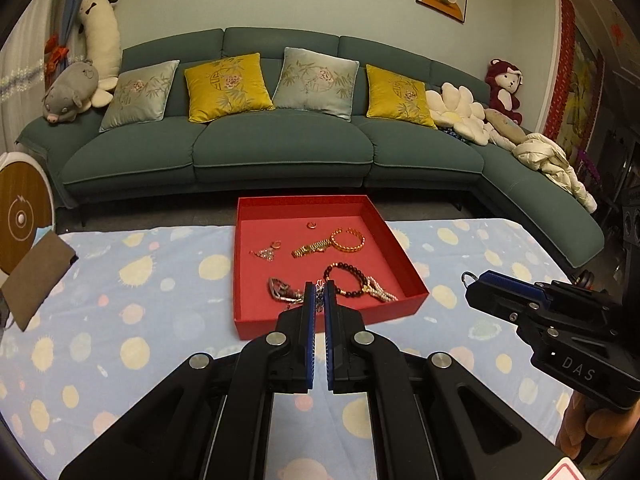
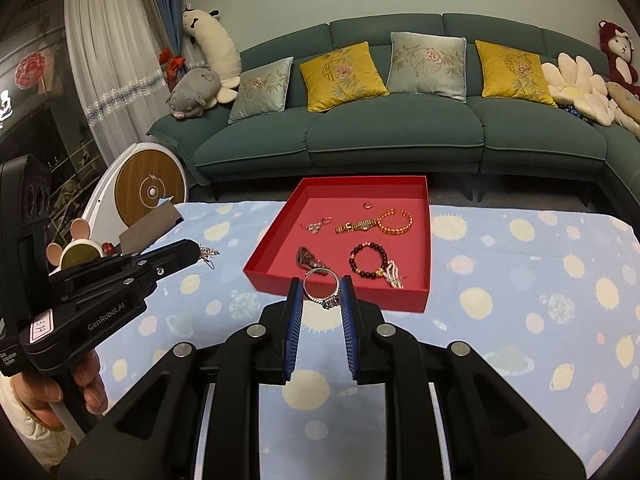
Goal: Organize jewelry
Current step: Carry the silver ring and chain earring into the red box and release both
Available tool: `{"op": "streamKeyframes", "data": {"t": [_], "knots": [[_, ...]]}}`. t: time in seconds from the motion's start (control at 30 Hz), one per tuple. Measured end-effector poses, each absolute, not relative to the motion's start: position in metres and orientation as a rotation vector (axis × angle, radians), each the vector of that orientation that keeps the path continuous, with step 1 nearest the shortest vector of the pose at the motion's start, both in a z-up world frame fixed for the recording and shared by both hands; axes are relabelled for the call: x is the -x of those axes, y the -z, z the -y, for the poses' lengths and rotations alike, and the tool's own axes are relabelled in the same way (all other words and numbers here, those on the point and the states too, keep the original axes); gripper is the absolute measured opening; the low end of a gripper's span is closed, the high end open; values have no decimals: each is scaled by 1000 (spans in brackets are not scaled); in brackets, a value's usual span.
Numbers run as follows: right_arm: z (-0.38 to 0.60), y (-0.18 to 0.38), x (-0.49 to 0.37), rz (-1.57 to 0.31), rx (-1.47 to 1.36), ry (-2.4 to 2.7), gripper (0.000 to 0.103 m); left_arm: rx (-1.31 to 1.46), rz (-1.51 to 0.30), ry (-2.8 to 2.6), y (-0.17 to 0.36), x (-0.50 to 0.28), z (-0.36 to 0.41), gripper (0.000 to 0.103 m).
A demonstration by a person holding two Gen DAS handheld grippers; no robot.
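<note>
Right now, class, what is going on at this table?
A person holds a two-finger gripper in each hand over a table covered with a blue planet-print cloth. The right gripper is shut on a silver ring. The left gripper is shut on a small sparkly piece of jewelry that dangles from its tips. Ahead stands a red tray, already holding a gold bangle, a gold watch and a dark bead bracelet.

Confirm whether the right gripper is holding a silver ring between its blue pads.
Yes: the silver ring sits clamped between the blue pads of the right gripper, raised in front of the red tray.
</note>
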State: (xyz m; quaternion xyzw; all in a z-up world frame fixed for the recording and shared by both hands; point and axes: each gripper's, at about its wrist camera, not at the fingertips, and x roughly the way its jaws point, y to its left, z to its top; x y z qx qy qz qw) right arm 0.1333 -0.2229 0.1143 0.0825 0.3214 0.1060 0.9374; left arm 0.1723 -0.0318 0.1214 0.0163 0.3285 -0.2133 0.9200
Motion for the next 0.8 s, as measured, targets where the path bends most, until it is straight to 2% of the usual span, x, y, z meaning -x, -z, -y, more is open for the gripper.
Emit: {"op": "streamKeyframes", "data": {"t": [0.8], "knots": [[245, -87, -293, -729, -221, -150, 18, -44, -735, 311, -92, -334, 60, 2]]}}
